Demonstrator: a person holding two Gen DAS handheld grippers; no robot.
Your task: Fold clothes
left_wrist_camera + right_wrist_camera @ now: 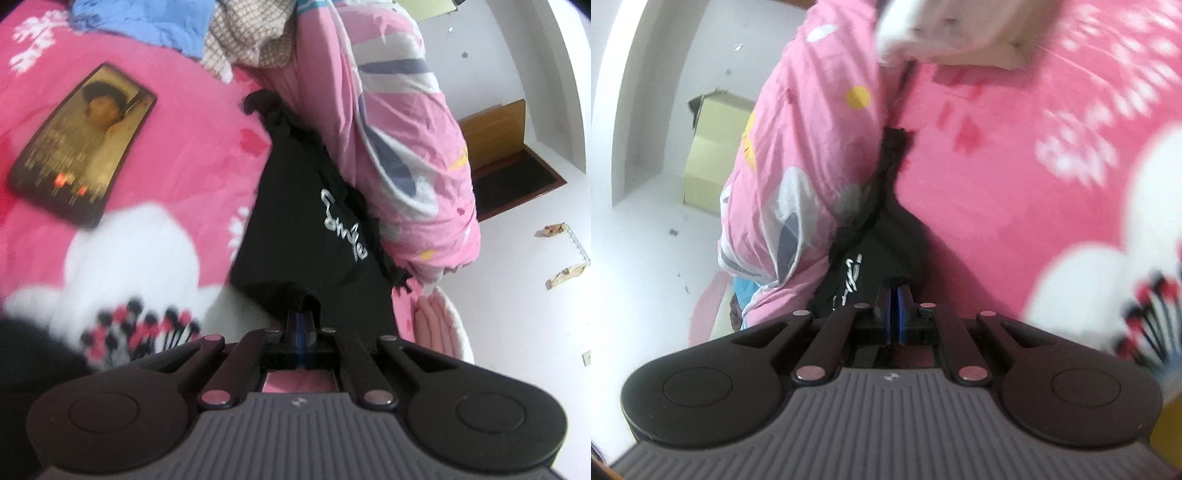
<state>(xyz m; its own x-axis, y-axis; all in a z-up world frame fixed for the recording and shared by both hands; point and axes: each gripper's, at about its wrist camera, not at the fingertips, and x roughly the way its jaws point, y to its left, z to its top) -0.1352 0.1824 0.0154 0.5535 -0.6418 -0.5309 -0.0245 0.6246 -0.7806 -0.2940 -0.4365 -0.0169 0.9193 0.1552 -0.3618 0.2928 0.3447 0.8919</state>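
Lying stretched across the bed, a black garment (295, 206) with white script lettering runs from the near edge of both views up toward a bunched, frayed-looking end tucked against a pink quilt. In the left wrist view the left tongs (302, 317) are clenched on the near hem of this black garment, the blue pads pressed together with cloth gathered between them. In the right wrist view the right tongs (894, 306) are likewise pinched on the black garment (882, 236), blue pads nearly touching and the dark cloth rising from between them; the lettering sits just left of the pads there.

Beneath the garment is a bright pink bedsheet (177, 140) printed with large white flowers and smaller white sprigs. A rolled pink quilt (399, 122) patterned in white and grey-blue lies along one side of the garment, touching its edge; the same quilt (812, 140) fills the left of the right wrist view. A smartphone (85, 144) with a lit screen rests flat on the sheet, well apart from the garment. Farther up the bed sit a blue cloth (147, 22) and a beige checked cloth (240, 40), heaped together. Beyond the quilt a white wall and a cardboard box (716, 155) show
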